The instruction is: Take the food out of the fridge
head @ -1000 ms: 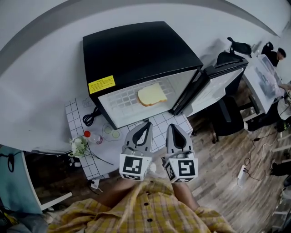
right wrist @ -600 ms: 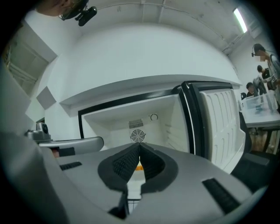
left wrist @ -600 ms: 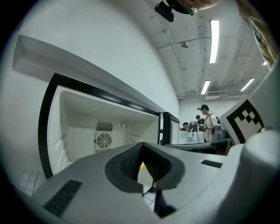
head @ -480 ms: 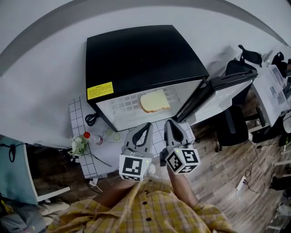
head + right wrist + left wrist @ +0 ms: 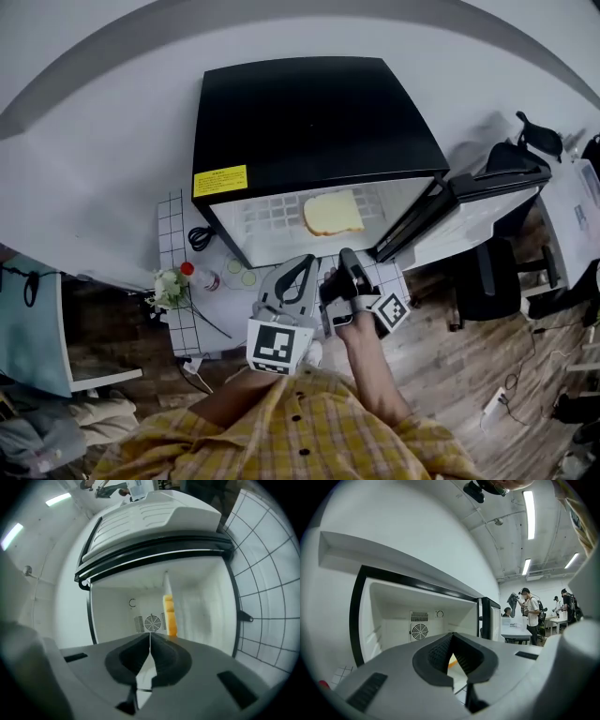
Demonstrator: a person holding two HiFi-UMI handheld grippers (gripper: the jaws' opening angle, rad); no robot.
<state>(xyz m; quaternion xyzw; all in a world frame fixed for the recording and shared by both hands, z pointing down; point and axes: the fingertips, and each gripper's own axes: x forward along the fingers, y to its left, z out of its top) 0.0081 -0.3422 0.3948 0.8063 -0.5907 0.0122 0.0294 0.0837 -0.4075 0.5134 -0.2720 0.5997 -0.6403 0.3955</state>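
A slice of bread (image 5: pixel 333 214) lies flat on the white wire shelf inside the black mini fridge (image 5: pixel 309 112), whose door (image 5: pixel 473 208) stands swung open to the right. Both grippers hover just in front of the fridge opening, apart from the bread. My left gripper (image 5: pixel 302 266) is level, jaws shut and empty. My right gripper (image 5: pixel 345 259) is rolled onto its side, jaws shut with nothing in them. In the right gripper view the fridge looks turned, and the bread (image 5: pixel 169 615) shows edge-on beyond the fingertips. The left gripper view shows the fridge's back wall with a round vent (image 5: pixel 419 631).
The fridge stands on a grid-patterned cloth (image 5: pixel 173 225) with a red-capped bottle (image 5: pixel 192 274), a flower sprig (image 5: pixel 169 289), a black cable (image 5: pixel 200 237) and small glass dishes (image 5: pixel 242 276). A black office chair (image 5: pixel 487 277) stands right of the door. People stand at desks (image 5: pixel 529 616) far off.
My right gripper has rolled onto its side and dropped lower in front of the fridge. The left gripper has barely moved. The bread lies where it was.
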